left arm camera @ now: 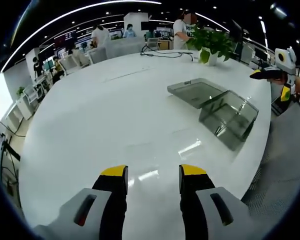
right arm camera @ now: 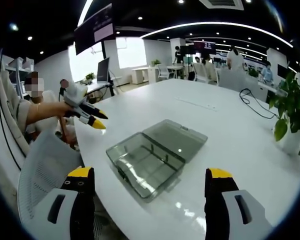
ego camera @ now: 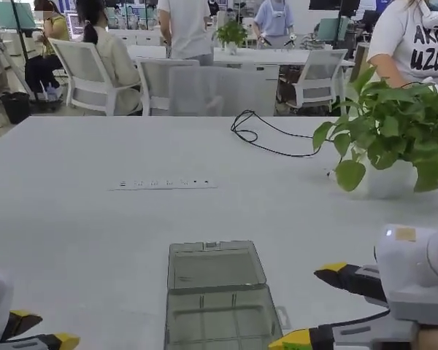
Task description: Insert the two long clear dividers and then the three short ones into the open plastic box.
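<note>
Jaws of the right gripper [right arm camera: 150, 175]?
— Spread wide in the right gripper view, yellow tips far apart at the bottom of the frame. Holding nothing, touching nothing. In the head view, lower right, one tip above the other, just beside the plastic box [ego camera: 219, 299].

And the left gripper [left arm camera: 152, 172]?
— Jaws parted too, by a narrower gap than on the right. Empty, hanging over bare white desk [left arm camera: 90, 125] at the bottom of the left gripper view. Tucked into the lower left corner of the head view, well apart from the box.

Place of the box?
— Lower centre of the head view, resting on the desk between the two grippers, touching neither. Open, with the lid laid flat toward the top of the frame and the base toward the bottom edge. Smoky clear plastic. Faint lines inside the base; cannot tell whether dividers or moulded ribs.

Anything else around?
— Potted plant [ego camera: 387, 138] in a white pot at the right of the head view. Black cable [ego camera: 266, 135] looping across the desk at upper centre, running toward the plant. Socket strip [ego camera: 164, 184] set flush in the desk, left of centre. All three higher in the frame than the box and well apart from it. White chairs [ego camera: 95, 73] and several people along the top edge, beyond the desk.
</note>
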The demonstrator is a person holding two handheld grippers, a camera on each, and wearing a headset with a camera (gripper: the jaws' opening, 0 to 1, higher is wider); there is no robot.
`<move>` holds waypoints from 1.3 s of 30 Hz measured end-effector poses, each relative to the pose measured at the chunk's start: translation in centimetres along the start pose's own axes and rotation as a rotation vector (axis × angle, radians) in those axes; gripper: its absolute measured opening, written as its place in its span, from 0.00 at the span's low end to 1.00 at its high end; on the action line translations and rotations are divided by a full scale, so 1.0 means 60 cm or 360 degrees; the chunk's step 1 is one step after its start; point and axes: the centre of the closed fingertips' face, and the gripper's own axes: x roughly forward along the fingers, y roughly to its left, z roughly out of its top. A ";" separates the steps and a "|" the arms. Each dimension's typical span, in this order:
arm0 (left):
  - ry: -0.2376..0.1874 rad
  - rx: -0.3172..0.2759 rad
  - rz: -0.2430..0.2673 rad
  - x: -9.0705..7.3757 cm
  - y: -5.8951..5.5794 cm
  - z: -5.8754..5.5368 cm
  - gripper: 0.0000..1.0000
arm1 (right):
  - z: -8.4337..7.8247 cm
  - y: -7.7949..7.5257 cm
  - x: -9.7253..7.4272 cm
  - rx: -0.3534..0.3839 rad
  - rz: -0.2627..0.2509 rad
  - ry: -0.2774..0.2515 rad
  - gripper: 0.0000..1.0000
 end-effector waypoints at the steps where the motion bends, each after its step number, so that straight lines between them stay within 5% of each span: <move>1: 0.0009 0.0003 0.0010 0.002 0.003 -0.002 0.40 | 0.000 0.000 0.001 0.0003 -0.0001 0.0000 0.92; 23: 0.0287 -0.0047 0.0068 0.020 0.027 -0.057 0.38 | -0.004 -0.016 0.020 0.0031 -0.0003 0.0029 0.90; 28: 0.0281 -0.0077 0.0043 0.019 0.024 -0.053 0.34 | -0.006 -0.017 0.022 0.0037 -0.0009 0.0034 0.90; 39: 0.0388 -0.0150 0.0044 0.019 0.022 -0.057 0.33 | -0.014 -0.015 0.025 0.0028 -0.0014 0.0070 0.89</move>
